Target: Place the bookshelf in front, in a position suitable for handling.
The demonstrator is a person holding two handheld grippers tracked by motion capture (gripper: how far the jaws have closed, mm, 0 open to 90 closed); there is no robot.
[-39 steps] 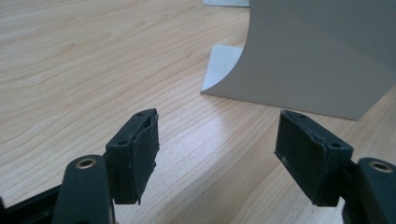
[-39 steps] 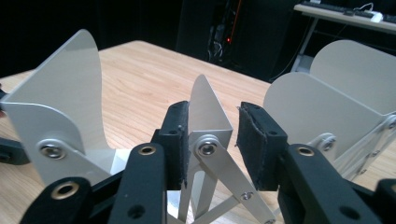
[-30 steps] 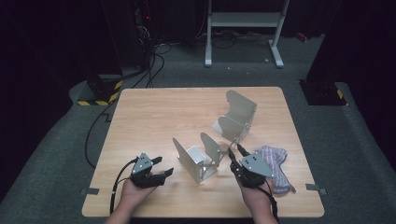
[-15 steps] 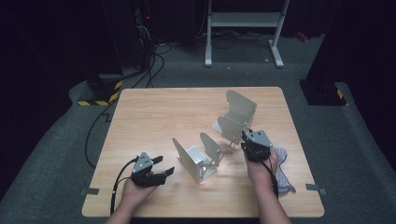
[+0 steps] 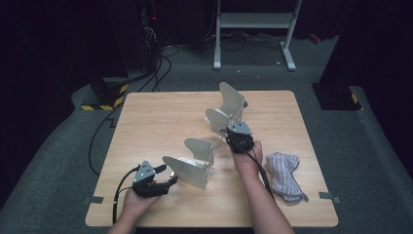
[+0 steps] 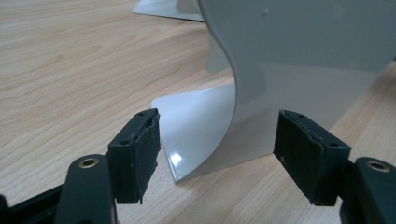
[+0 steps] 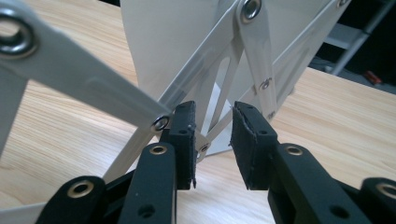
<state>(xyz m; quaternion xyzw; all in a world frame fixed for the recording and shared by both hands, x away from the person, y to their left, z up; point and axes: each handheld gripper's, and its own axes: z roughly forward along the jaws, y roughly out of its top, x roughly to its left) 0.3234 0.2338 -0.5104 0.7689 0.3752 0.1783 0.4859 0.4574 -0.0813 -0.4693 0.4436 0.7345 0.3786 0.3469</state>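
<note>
Two grey metal folding stands are on the wooden table (image 5: 156, 117). The near stand (image 5: 192, 163) is low in the middle; its curved plate (image 6: 299, 51) reaches between the jaws of my left gripper (image 6: 217, 149), which is open, with the pads clear of the plate. In the high view my left gripper (image 5: 168, 174) is at the stand's left end. My right gripper (image 5: 235, 130) is at the foot of the far stand (image 5: 229, 105). Its jaws have just been closing. In the right gripper view my right gripper (image 7: 213, 140) keeps a narrow gap, with the stand's riveted bars (image 7: 254, 60) just beyond the pads, untouched.
A striped grey cloth (image 5: 283, 173) lies on the table's right side, beside my right forearm. Cables trail off the table's left edge onto grey carpet. A white frame (image 5: 253, 24) stands on the floor beyond the far edge.
My right gripper has travelled from beside the cloth up and left to the base of the far stand. The left hand has stayed by the near stand.
</note>
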